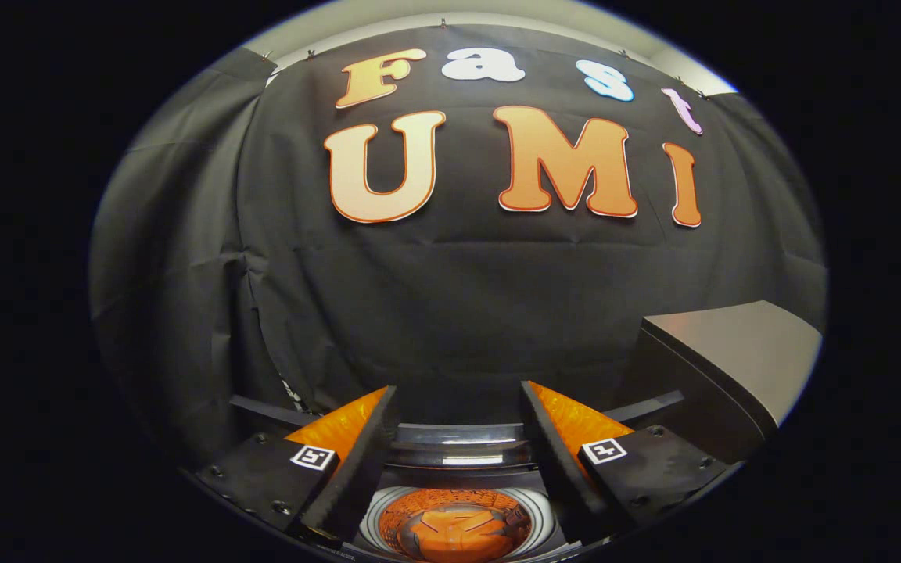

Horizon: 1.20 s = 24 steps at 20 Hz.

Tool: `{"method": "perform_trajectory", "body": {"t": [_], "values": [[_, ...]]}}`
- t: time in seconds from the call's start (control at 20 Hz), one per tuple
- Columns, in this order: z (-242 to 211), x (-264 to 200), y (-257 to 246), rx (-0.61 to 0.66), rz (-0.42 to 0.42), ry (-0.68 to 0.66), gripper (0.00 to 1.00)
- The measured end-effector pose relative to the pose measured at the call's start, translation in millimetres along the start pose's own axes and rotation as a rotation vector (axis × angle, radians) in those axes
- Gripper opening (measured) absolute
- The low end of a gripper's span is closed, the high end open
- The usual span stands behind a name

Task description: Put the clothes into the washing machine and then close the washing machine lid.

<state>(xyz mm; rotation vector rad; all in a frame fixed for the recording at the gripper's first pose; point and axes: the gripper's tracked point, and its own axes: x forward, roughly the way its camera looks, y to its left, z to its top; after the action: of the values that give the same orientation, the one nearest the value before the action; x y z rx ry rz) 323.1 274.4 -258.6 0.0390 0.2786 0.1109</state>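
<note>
The gripper (458, 414) hangs with its fingers spread wide, nothing between them, so the gap is free. Below the gap lies the washing machine (458, 457), its round drum mouth (458, 524) uncovered, so the way down is free. Ahead of the fingertips there is free room up to the black cloth wall (450, 297). To the right of the right finger, close by, stands the raised lid (732, 367), blocking that side.

Dim booth under overhead light: glare streaks the curved glossy rim of the washing machine (458, 444), a sheen crosses the grey flat-topped box (740, 352), fisheye bending straight edges.
</note>
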Motion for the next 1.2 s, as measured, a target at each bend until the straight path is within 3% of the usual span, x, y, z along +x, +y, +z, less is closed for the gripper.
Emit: {"method": "perform_trajectory", "body": {"t": [0.75, 0.95, 1.2], "values": [[-28.9, -28.4, 2.6, -0.004, 0.008, 0.03, 0.99], [-58.1, -29.7, -0.3, -0.025, 0.0, 0.123, 0.99], [-63.4, -30.2, 7.0, -0.012, 0.017, 0.142, 0.99]]}}
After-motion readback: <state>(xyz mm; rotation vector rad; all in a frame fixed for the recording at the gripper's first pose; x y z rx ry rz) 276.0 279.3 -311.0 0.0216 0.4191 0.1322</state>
